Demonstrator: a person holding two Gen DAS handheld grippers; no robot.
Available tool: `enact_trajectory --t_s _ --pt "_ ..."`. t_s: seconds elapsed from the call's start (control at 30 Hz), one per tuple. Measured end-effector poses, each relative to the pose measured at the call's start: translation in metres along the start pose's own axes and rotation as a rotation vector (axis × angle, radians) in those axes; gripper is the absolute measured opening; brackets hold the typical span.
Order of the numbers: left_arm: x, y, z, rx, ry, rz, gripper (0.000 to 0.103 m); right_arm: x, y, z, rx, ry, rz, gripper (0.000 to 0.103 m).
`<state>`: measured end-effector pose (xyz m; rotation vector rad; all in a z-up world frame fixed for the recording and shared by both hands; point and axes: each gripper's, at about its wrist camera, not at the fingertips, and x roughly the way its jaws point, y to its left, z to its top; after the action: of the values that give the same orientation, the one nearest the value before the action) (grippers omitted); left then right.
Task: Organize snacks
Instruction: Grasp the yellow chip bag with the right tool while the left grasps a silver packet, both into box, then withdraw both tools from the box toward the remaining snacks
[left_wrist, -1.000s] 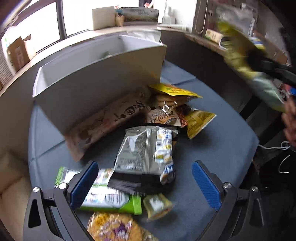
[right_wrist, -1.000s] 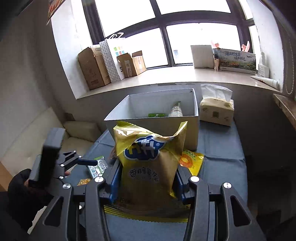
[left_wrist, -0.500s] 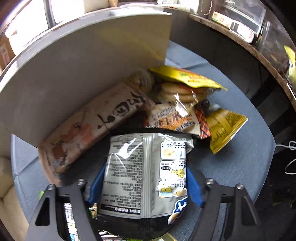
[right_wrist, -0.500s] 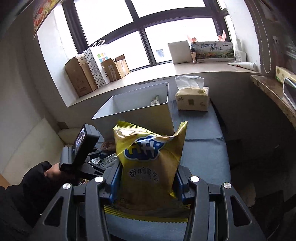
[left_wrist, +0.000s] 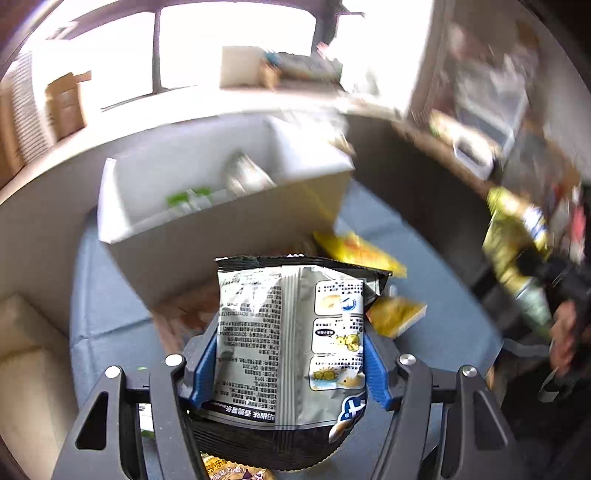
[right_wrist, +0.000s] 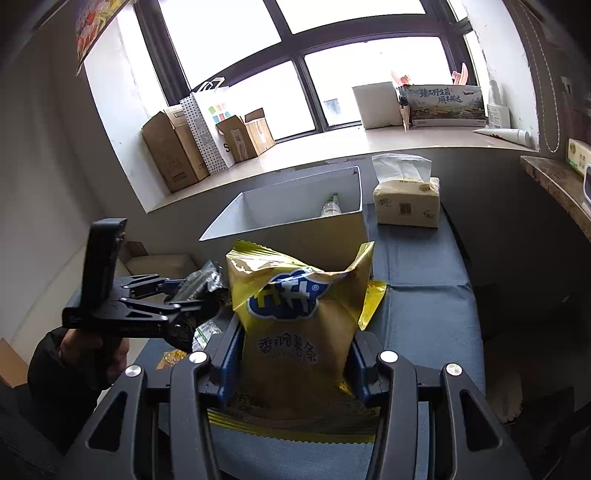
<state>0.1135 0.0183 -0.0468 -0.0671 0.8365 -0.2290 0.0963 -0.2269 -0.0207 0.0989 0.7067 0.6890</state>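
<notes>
The left gripper (left_wrist: 288, 365) has just squeezed shut on a silver snack bag (left_wrist: 291, 343). The right gripper (right_wrist: 291, 363) pinches a yellow chip bag (right_wrist: 295, 328), with the white box (right_wrist: 295, 210) ahead.

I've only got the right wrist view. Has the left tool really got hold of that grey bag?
Observer: Yes. The left tool has just been closing its jaws, and both blue pads press the grey snack bag between them.
Operator: Anything in the bin besides the bottle?
Observer: A green packet lies inside the white bin, left of the bottle.
Operator: What's underneath that tool?
Observer: An orange-and-purple packet shows just below the held bag.
</notes>
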Motion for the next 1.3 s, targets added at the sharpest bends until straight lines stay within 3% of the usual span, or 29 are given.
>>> enact_trajectory --t_s 0.13,0.3,0.43,0.57,0.7,0.8,0.83,0.87,0.9,0.93,1.03,1.17,1.3 --pt "-0.035 0.022 0.021 -0.092 -0.120 0.014 0.070 0.019 0.007 0.027 -0.026 -0.020 0.028 0.052" --pt "-0.048 0.052 0.057 -0.194 -0.219 0.045 0.070 0.055 0.014 0.073 -0.066 -0.021 0.065 0.052" --pt "-0.028 0.075 0.092 -0.226 -0.211 0.098 0.070 0.094 0.011 0.116 -0.074 -0.007 0.066 0.052" --pt "0.013 0.093 0.128 -0.265 -0.176 0.094 0.070 0.143 -0.003 0.151 -0.059 0.033 0.050 0.052" --pt "0.054 0.104 0.149 -0.265 -0.135 0.126 0.071 0.196 -0.017 0.169 -0.055 0.096 -0.014 0.053" --pt "0.079 0.112 0.152 -0.275 -0.099 0.138 0.073 0.225 -0.028 0.168 -0.054 0.157 -0.010 0.054" --pt "0.085 0.114 0.150 -0.279 -0.091 0.133 0.076 0.233 -0.030 0.167 -0.048 0.171 -0.011 0.057" --pt "0.091 0.117 0.148 -0.283 -0.081 0.131 0.086 0.239 -0.033 0.166 -0.034 0.193 -0.017 0.064" --pt "0.095 0.120 0.146 -0.289 -0.075 0.132 0.103 0.244 -0.036 0.165 -0.015 0.210 -0.012 0.087" --pt "0.096 0.124 0.143 -0.300 -0.077 0.122 0.103 0.246 -0.038 0.163 -0.004 0.208 -0.001 0.099" --pt "0.097 0.135 0.136 -0.337 -0.069 0.108 0.103 0.235 -0.039 0.160 -0.011 0.130 -0.009 0.103" --pt "0.092 0.133 0.134 -0.317 -0.072 0.127 0.103 0.228 -0.042 0.163 -0.009 0.135 -0.014 0.103" --pt "0.075 0.123 0.128 -0.291 -0.090 0.130 0.103 0.204 -0.036 0.165 -0.041 0.082 -0.001 0.103"
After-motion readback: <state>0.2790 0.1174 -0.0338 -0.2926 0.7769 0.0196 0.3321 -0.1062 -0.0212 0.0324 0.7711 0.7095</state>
